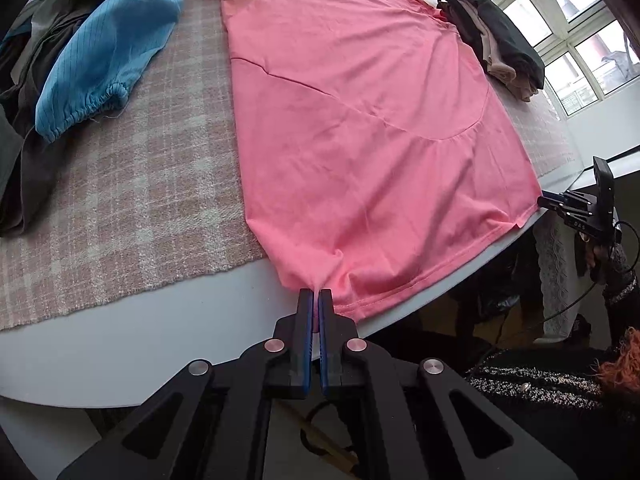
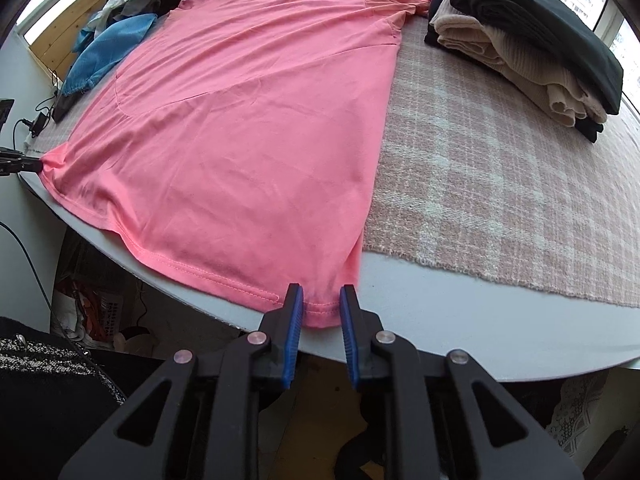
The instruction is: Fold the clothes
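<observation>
At the near edge of the round white table (image 1: pixel 120 344), the left gripper (image 1: pixel 319 300) is clamped shut on a bunched corner of the hem of the pink cotton T-shirt (image 1: pixel 360 120), the fabric pinched between its blue pads. At the shirt's other near corner the right gripper (image 2: pixel 320 304) has its jaws standing apart on either side of the hem, which lies between the blue pads without being pressed. The T-shirt lies spread flat, running from the near table edge to the far side, partly over a pink-and-white checked woven cloth (image 2: pixel 500 184). To the far right sits a stack of folded clothes (image 2: pixel 532 40), dark on top of cream knit. To the far left lies a heap of unfolded garments with a light blue striped one (image 1: pixel 104 52) on top.
</observation>
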### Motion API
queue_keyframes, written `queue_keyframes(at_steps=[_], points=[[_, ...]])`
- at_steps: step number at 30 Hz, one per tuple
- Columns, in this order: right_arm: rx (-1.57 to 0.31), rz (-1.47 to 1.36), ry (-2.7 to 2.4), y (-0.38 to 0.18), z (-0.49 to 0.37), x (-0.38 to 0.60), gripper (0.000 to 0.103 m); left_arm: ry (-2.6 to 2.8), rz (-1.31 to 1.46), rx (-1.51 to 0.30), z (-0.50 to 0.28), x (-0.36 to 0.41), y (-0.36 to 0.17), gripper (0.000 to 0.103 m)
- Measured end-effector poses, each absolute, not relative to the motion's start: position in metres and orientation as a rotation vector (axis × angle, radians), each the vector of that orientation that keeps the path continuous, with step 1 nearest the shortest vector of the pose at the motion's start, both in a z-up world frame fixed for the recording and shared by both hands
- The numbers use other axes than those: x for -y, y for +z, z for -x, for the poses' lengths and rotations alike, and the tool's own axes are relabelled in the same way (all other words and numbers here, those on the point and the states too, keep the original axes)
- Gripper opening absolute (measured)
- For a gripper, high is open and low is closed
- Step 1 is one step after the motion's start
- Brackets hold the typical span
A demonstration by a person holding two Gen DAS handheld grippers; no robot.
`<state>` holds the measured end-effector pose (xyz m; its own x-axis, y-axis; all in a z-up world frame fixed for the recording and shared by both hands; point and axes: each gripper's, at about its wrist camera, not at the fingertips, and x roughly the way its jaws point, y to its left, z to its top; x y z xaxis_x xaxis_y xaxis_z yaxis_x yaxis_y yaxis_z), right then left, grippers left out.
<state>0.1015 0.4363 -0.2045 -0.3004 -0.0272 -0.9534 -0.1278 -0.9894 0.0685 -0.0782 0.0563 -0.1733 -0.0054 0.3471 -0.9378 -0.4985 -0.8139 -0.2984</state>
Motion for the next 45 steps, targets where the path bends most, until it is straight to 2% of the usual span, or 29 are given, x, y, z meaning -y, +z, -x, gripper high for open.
queue_keyframes(at_steps=[2,5,7,10,11,14,19,22,24,27,30,31,33,36,37,45], points=[[-0.255,1.823,2.475,-0.204,-0.099,-0.44,0.003,1.877,1.698,-0.155,0.079,-0.056,-0.175,0.002],[-0.629,1.816,2.534,-0.19,-0.099,-0.453,0.002,1.889,1.688,-0.156,0.077,-0.05,-0.167,0.002],[-1.005,1.677,2.629,-0.167,-0.108,-0.467,0.002,1.902,1.68,-0.138,0.076,-0.042,-0.156,0.002],[-1.361,1.403,2.667,-0.142,-0.137,-0.498,0.002,1.919,1.655,-0.115,0.072,-0.033,-0.14,0.001],[-1.386,1.372,2.633,-0.145,-0.143,-0.506,0.002,1.913,1.652,-0.114,0.071,-0.033,-0.139,0.001],[-1.404,1.446,2.463,-0.179,-0.151,-0.523,0.002,1.886,1.682,-0.125,0.067,-0.036,-0.151,0.001],[-1.305,1.606,2.378,-0.215,-0.142,-0.503,0.002,1.848,1.748,-0.113,0.06,-0.038,-0.176,0.001],[-1.102,1.695,2.347,-0.219,-0.134,-0.496,0.002,1.834,1.771,-0.118,0.058,-0.036,-0.185,0.001],[-1.031,1.72,2.34,-0.21,-0.127,-0.497,0.003,1.815,1.786,-0.11,0.059,-0.035,-0.191,0.002],[-0.928,1.753,2.328,-0.195,-0.117,-0.499,0.008,1.828,1.809,-0.121,0.059,-0.03,-0.19,0.002],[-0.852,1.645,2.435,-0.166,-0.094,-0.509,0.031,1.877,1.801,-0.122,0.063,-0.021,-0.177,0.002],[-0.834,1.573,2.496,-0.155,-0.081,-0.515,0.033,1.905,1.79,-0.119,0.066,-0.02,-0.171,0.002],[-0.794,1.443,2.603,-0.137,-0.052,-0.525,0.033,1.939,1.752,-0.123,0.075,-0.025,-0.158,0.002],[-0.676,1.402,2.669,-0.143,0.005,-0.537,0.033,1.937,1.714,-0.176,0.089,-0.054,-0.155,0.004],[-0.659,1.433,2.667,-0.151,0.024,-0.542,0.033,1.926,1.716,-0.187,0.095,-0.067,-0.157,0.007],[-0.577,1.578,2.702,-0.19,0.088,-0.561,0.033,1.853,1.803,-0.21,0.103,-0.102,-0.194,0.007]])
